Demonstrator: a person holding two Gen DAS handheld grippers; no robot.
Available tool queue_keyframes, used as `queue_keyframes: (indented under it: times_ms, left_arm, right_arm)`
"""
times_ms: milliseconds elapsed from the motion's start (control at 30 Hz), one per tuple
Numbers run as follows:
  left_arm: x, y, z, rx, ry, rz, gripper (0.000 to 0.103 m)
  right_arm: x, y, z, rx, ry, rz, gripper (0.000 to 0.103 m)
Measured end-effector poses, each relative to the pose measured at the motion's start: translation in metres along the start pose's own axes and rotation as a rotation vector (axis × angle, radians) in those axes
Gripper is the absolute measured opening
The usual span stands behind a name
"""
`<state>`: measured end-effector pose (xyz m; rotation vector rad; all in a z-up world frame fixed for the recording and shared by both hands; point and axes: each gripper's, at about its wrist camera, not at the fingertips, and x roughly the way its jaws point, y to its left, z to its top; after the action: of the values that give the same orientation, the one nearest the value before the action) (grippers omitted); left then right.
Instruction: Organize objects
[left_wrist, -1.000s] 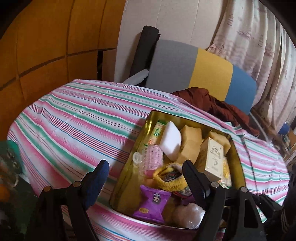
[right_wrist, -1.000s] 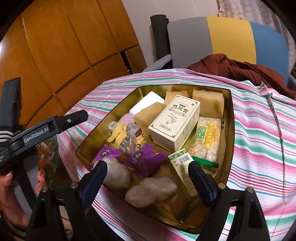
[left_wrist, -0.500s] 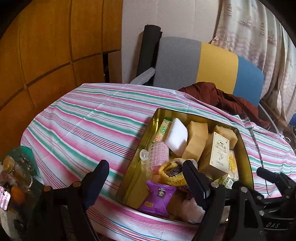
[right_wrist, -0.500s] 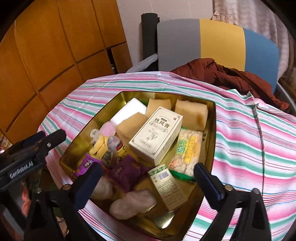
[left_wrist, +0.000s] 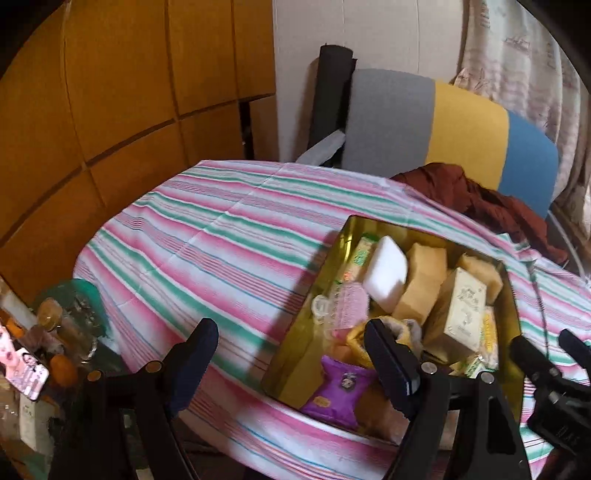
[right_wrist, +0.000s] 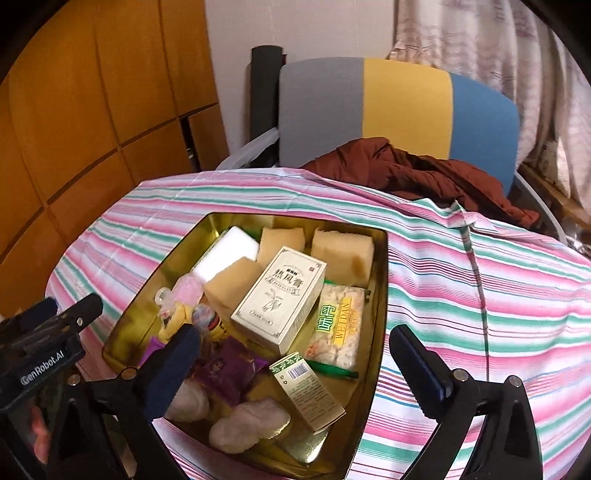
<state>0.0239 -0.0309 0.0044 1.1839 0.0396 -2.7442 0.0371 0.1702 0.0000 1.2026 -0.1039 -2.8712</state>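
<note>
Right gripper (right_wrist: 295, 363): jaws spread wide and empty, held above the near end of the tin, pointing down at it.
Left gripper (left_wrist: 291, 356): jaws wide apart and empty; one finger hangs over the striped cloth, the other over the tin's near left corner.
Gold tin (right_wrist: 380, 295): open and shallow, sitting on the bench towards its near edge, crowded with small goods.
Cream carton (right_wrist: 280, 299): printed with dark characters, lying tilted across the middle of the tin on top of the sponges.
Tan sponges (right_wrist: 343, 253): three blocks at the far end, touching one another and the carton.
White block (right_wrist: 229, 251): far left corner of the tin, just beside the sponges.
Snack packet (right_wrist: 338, 326): clear with yellow and green print, flat along the right wall.
Small green-and-white box (right_wrist: 306, 391): near the front, barcode facing up.
Purple sachets (right_wrist: 229, 369): front left, partly behind a right finger.
White lumps (right_wrist: 251, 424): two pale wrapped pieces at the near wall.
Pink roller (left_wrist: 345, 306): against the left wall, with yellow fabric just beside it.
Bench (left_wrist: 207, 236): covered by a pink, green and white striped cloth.
Chair (right_wrist: 399, 107): grey, yellow and blue back behind the bench, a brown garment (right_wrist: 417, 173) heaped on its seat.
Side clutter (left_wrist: 55, 339): jars and bottles low at the left, off the bench.
</note>
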Motion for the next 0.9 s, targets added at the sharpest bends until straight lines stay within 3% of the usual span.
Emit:
queue_keyframes:
  times_ms: [300, 600, 900]
  left_arm:
    - [0.001, -0.013, -0.002, 0.079, 0.044, 0.037, 0.083]
    - [-0.01, -0.019, 0.002, 0.118, -0.022, 0.106, 0.083]
    - [-0.01, -0.022, 0.003, 0.127, -0.003, 0.058, 0.083]
  right_arm:
    - [-0.001, 0.001, 0.007, 0.028, 0.031, -0.023, 0.103]
    - [0.003, 0.0, 0.003, 0.032, 0.044, -0.041, 0.103]
    - [0.004, 0.0, 0.003, 0.04, 0.043, -0.04, 0.103]
